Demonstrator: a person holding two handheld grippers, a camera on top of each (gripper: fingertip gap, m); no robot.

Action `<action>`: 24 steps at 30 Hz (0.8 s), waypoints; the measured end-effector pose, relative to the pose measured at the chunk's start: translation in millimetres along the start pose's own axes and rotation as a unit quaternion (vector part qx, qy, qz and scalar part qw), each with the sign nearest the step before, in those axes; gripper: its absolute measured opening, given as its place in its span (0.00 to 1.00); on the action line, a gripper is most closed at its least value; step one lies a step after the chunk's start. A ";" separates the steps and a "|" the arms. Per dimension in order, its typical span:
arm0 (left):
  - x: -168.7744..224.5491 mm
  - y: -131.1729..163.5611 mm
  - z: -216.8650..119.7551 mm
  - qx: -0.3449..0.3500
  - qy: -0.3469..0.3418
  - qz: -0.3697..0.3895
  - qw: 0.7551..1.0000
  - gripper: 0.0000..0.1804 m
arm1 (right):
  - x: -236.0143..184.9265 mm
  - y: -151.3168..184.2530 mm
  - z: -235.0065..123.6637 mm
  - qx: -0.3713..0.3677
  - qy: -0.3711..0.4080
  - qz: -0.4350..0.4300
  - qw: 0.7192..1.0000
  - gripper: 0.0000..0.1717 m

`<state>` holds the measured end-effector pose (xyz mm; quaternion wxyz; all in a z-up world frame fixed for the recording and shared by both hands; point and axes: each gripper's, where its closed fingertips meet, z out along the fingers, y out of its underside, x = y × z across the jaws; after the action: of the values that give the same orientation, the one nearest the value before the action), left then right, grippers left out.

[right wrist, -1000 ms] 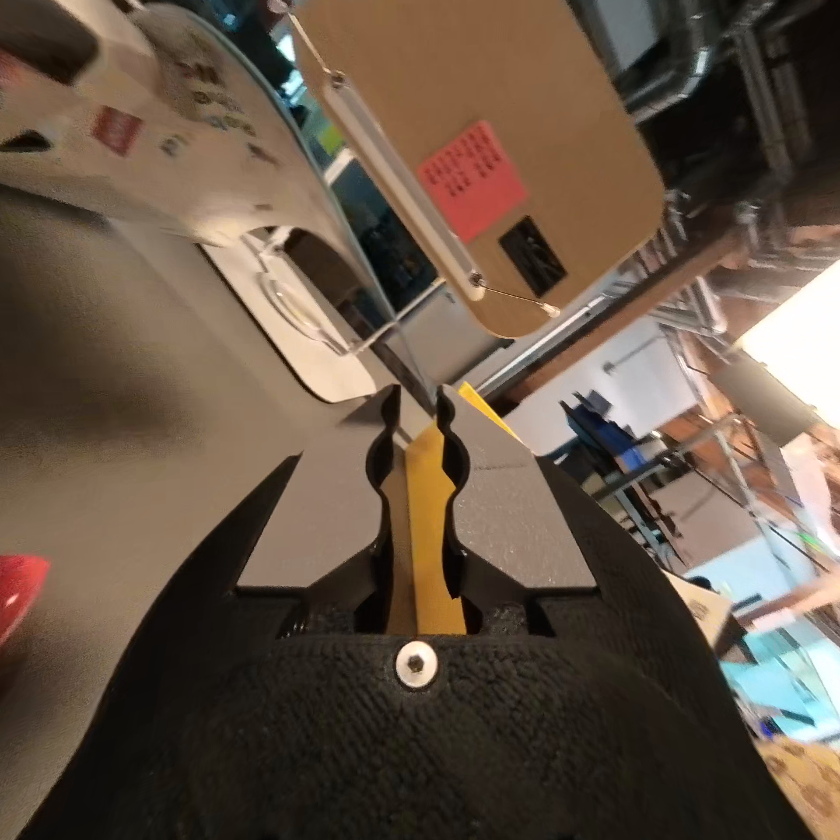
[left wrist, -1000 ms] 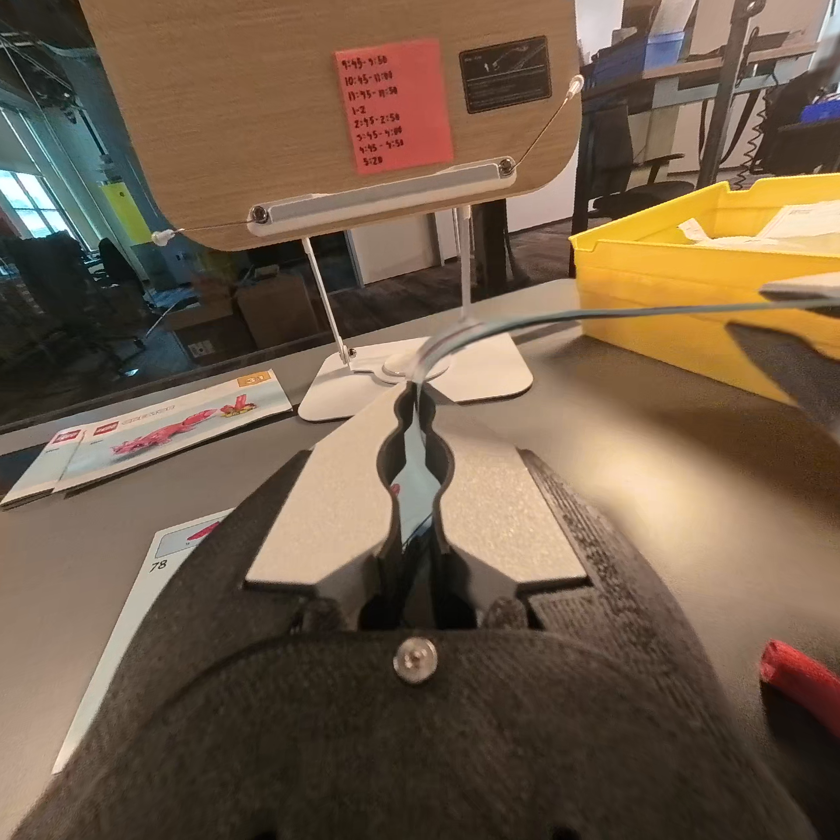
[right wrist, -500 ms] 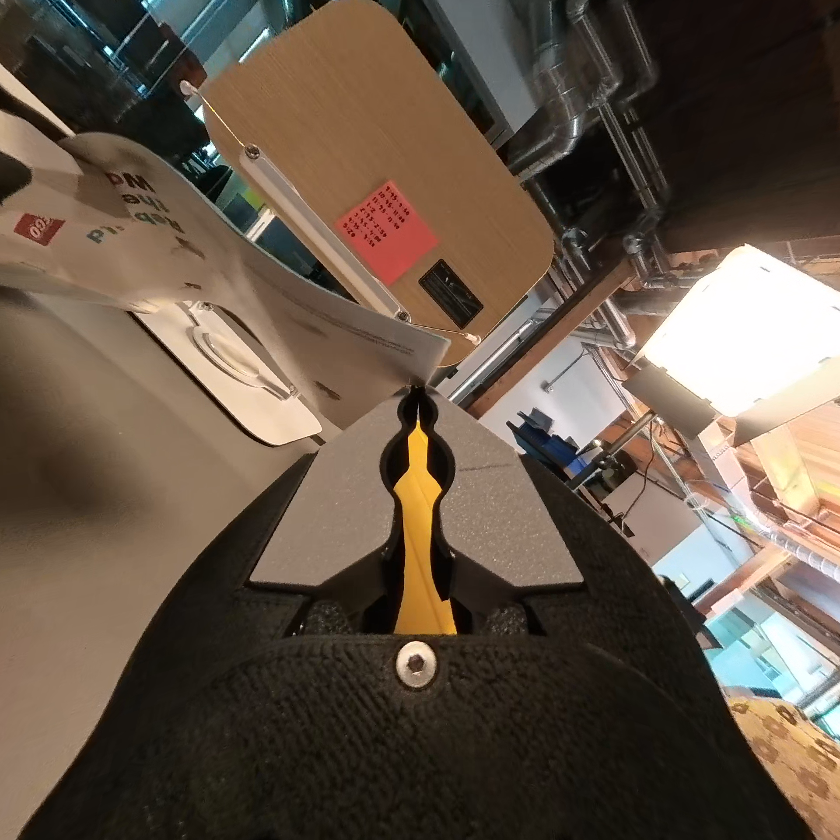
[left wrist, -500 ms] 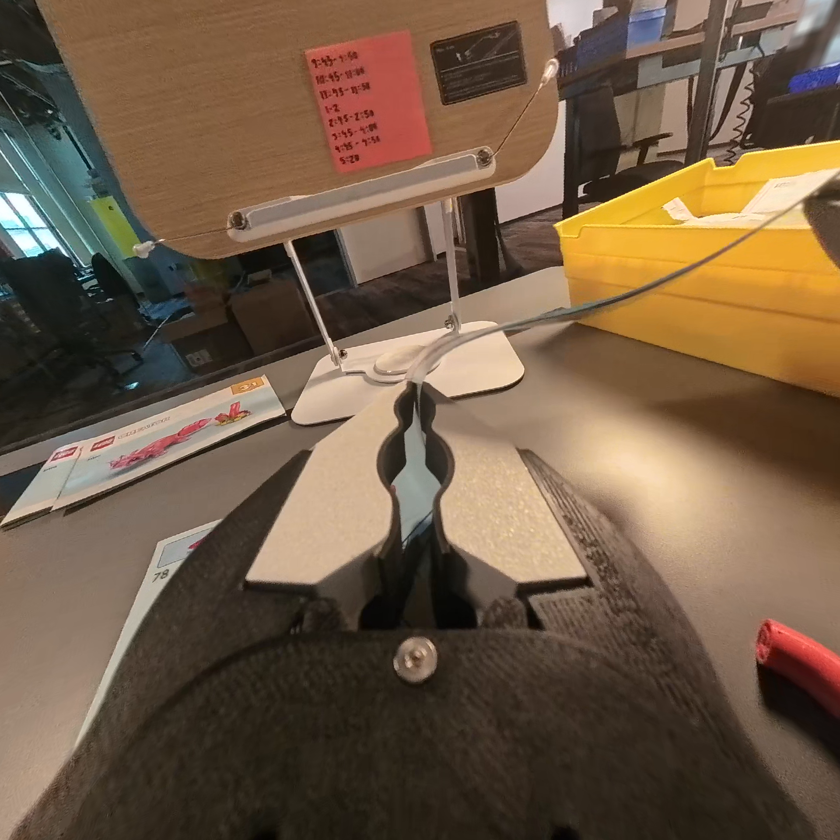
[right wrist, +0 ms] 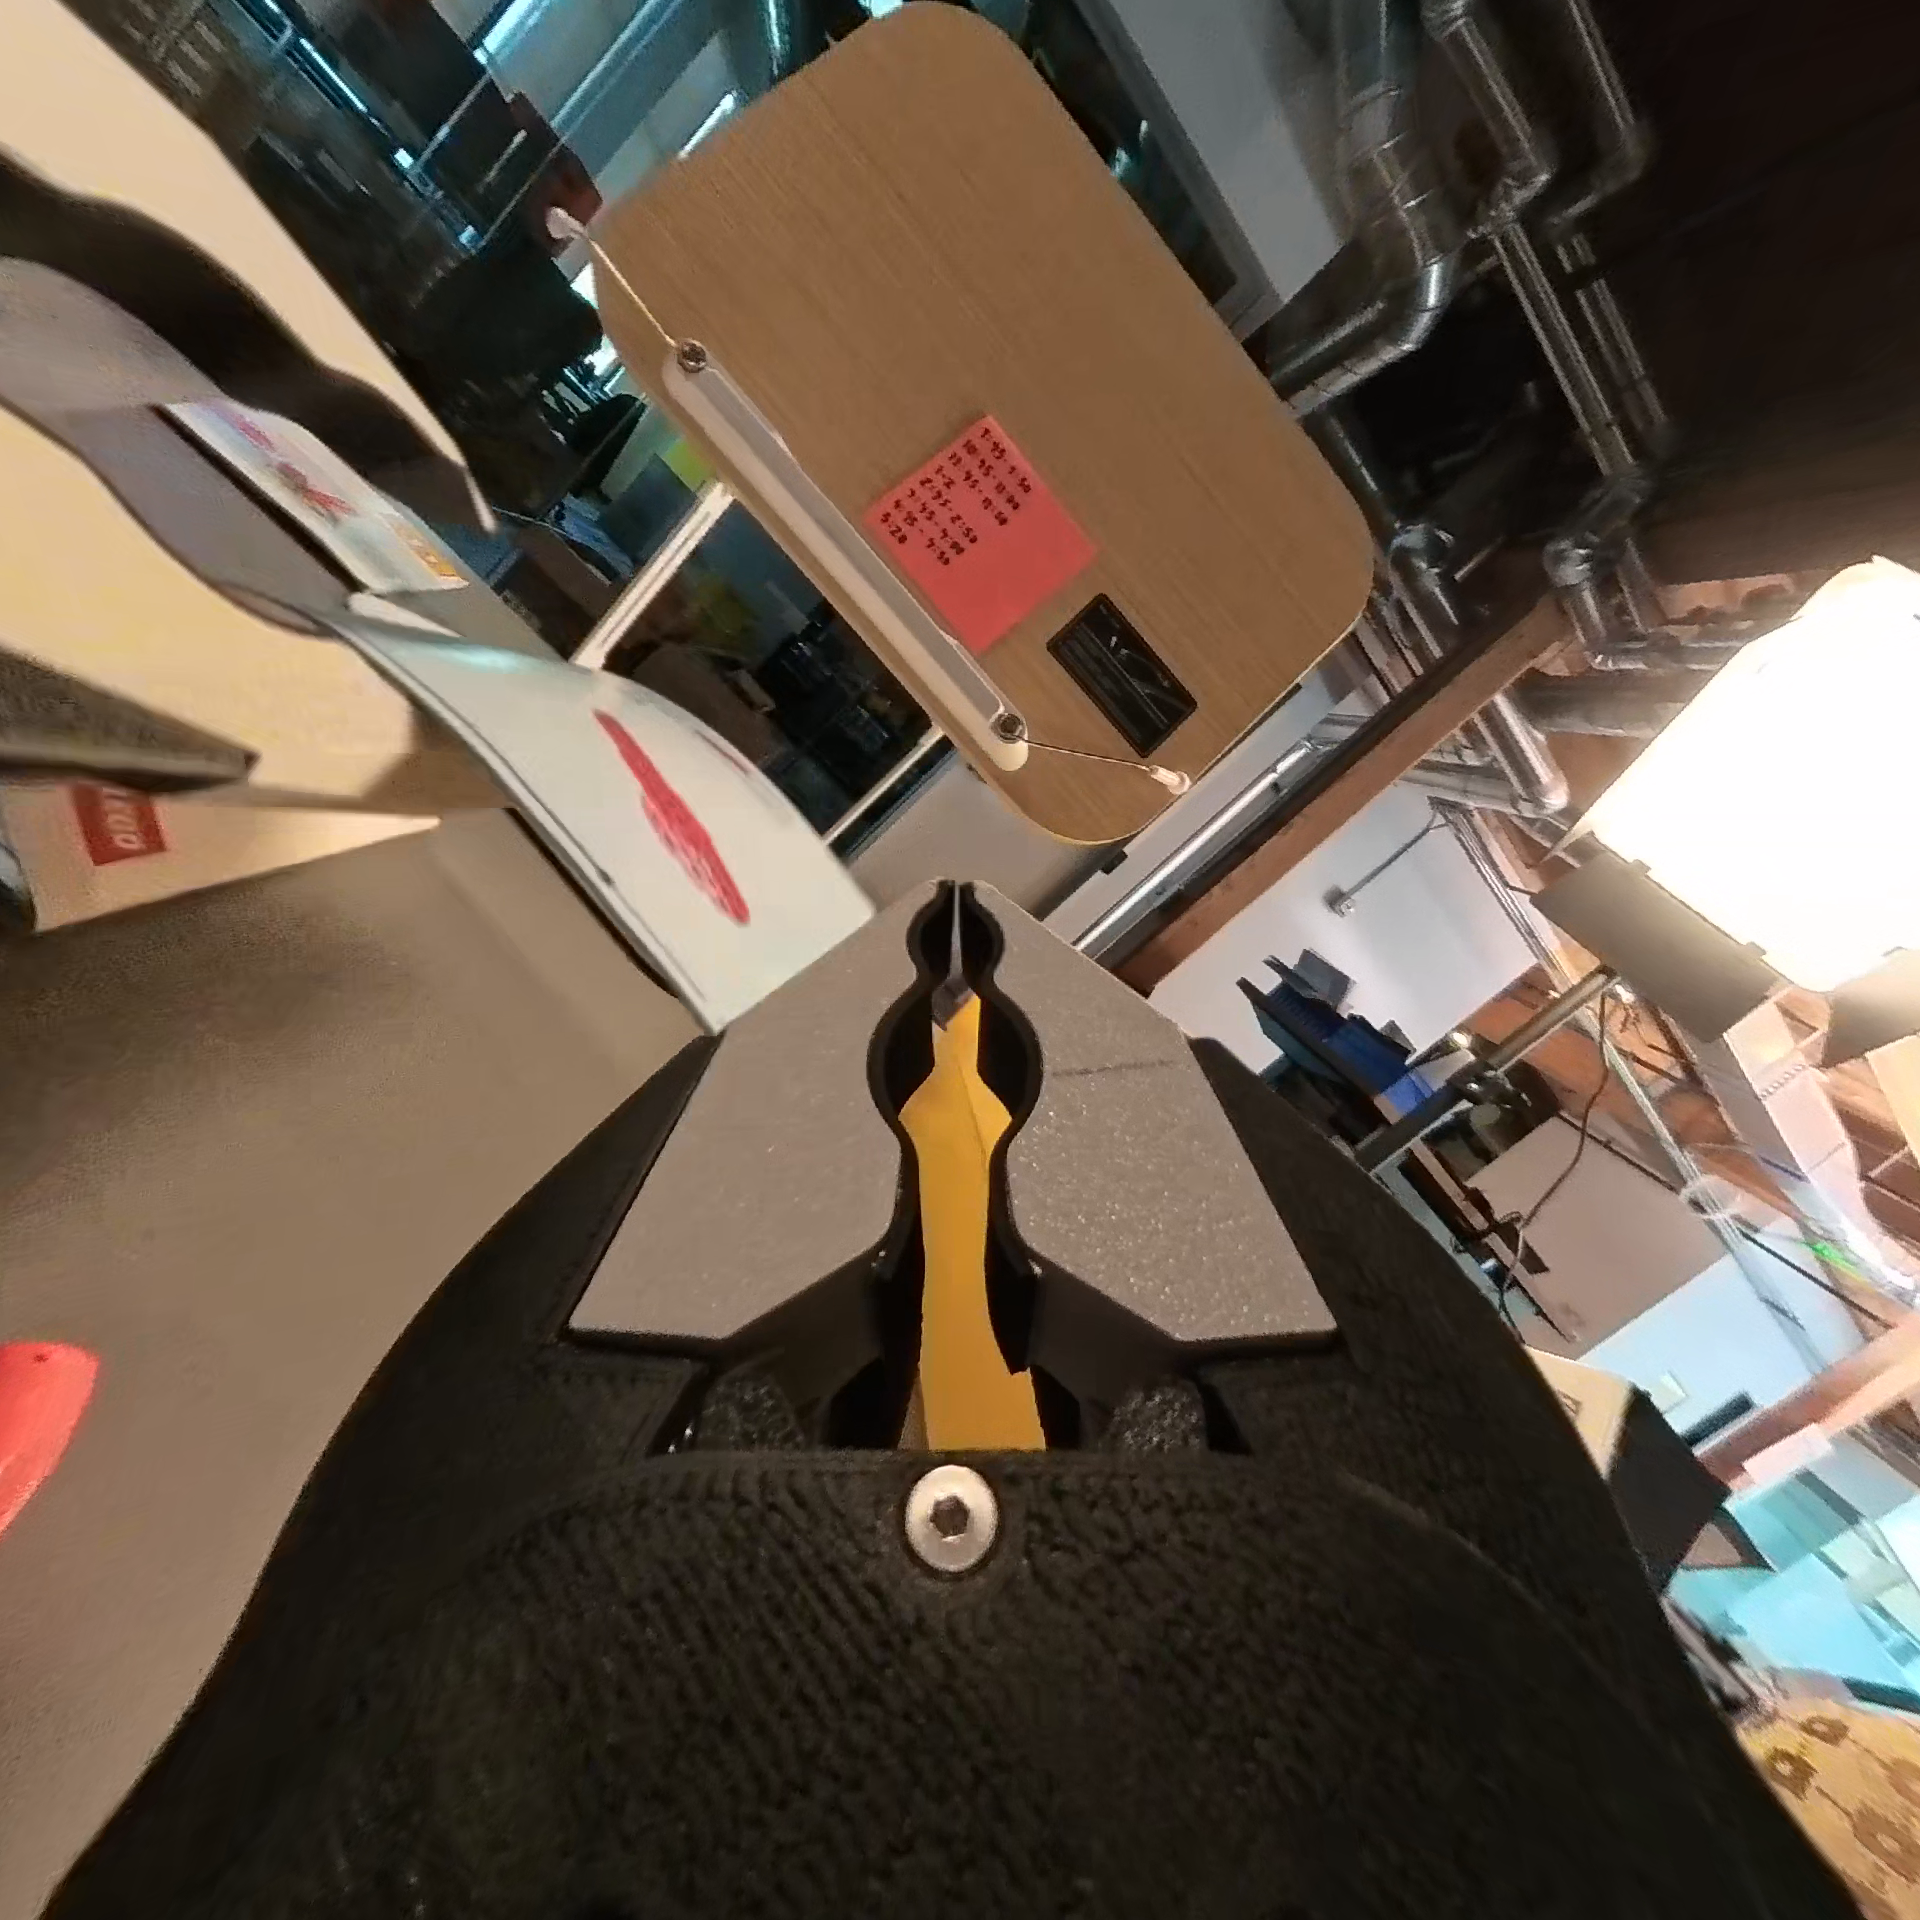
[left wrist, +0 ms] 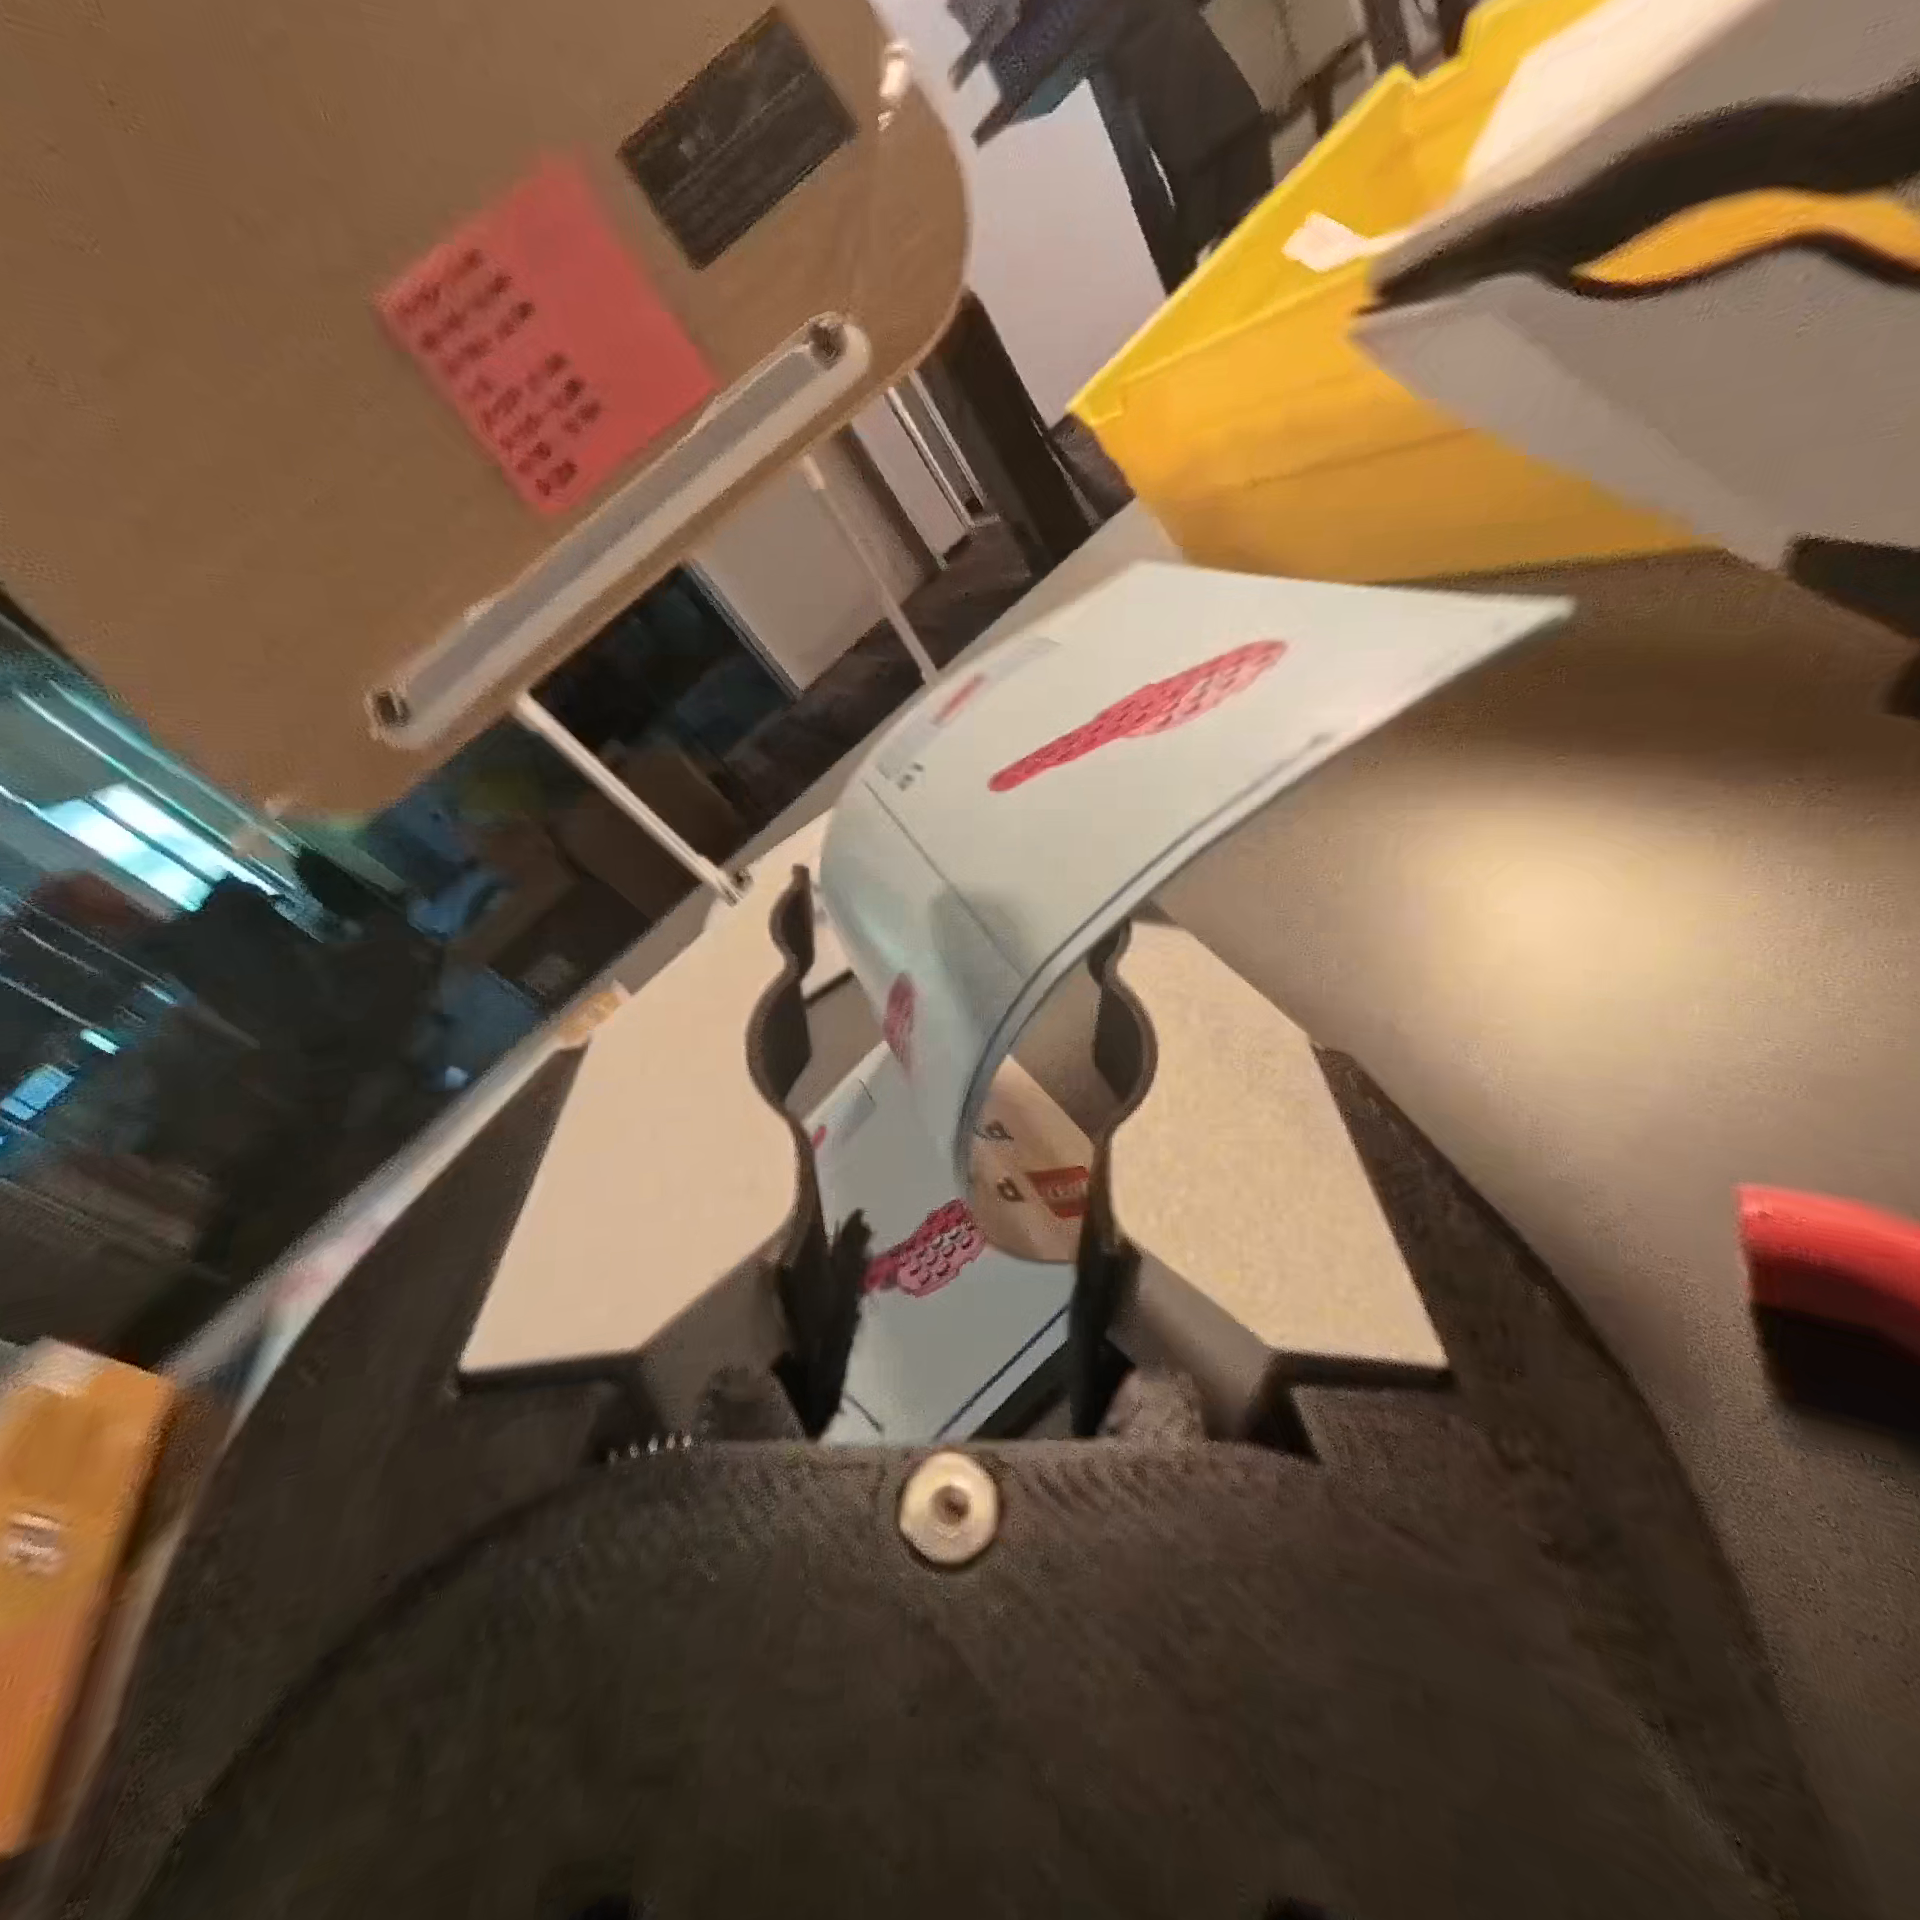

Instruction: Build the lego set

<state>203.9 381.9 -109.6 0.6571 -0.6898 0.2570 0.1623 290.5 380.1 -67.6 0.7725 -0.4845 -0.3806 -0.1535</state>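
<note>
tongs, left: spread wide, the page curling loose between them, gripped by neither.
tongs, right: shut on that page's far edge, so it arched above the surface.

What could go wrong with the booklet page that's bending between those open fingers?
1. The booklet page arches up between the left gripper's open fingers. Nothing there pinches it, so it may flop back flat.
2. The page is curled tightly near its fold, so closing on that curl might crease it.
3. The left view is blurred, which suggests quick motion. A fast swipe could snag the thin page's edge.
</note>
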 end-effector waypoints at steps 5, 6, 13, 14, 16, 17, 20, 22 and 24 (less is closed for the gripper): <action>17.0 -3.7 0.6 0.000 -0.023 0.175 0.984 0.20 | -5.7 2.1 0.8 -0.003 -0.016 0.004 1.000 0.00; 17.7 -5.9 -0.1 0.004 -0.031 0.193 0.981 0.16 | -6.5 0.9 0.3 0.001 -0.021 0.010 1.000 0.00; -9.1 -9.3 -4.5 0.017 -0.069 0.081 0.994 0.00 | -29.1 -23.1 -10.8 0.084 -0.111 0.051 0.989 0.08; -15.2 -8.0 -5.3 0.018 -0.069 0.039 0.997 0.00 | -33.8 -31.0 -15.4 0.108 -0.132 0.060 0.984 0.12; -25.0 -4.3 -6.3 0.019 -0.068 -0.023 0.997 0.00 | -38.6 -37.9 -19.3 0.125 -0.148 0.059 0.979 0.18; -28.3 -2.1 -6.5 0.018 -0.068 -0.039 0.997 0.00 | -39.0 -36.5 -18.1 0.119 -0.143 0.046 0.981 0.19; -30.4 -1.6 -7.0 0.020 -0.071 -0.043 0.996 0.00 | -39.7 -31.6 -14.9 0.104 -0.124 0.006 0.987 0.19; -28.6 -3.4 -7.1 0.024 -0.070 -0.037 0.997 0.00 | -30.9 -27.3 -11.2 0.084 -0.088 -0.013 0.992 0.12; -27.6 -3.4 -6.9 0.024 -0.068 -0.040 0.997 0.00 | -28.1 -23.1 -9.3 0.073 -0.076 -0.026 0.994 0.09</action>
<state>182.5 379.1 -90.7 0.6953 -0.6710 0.1877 0.1761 262.0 357.2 -76.0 0.7707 -0.4271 -0.4604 -0.1081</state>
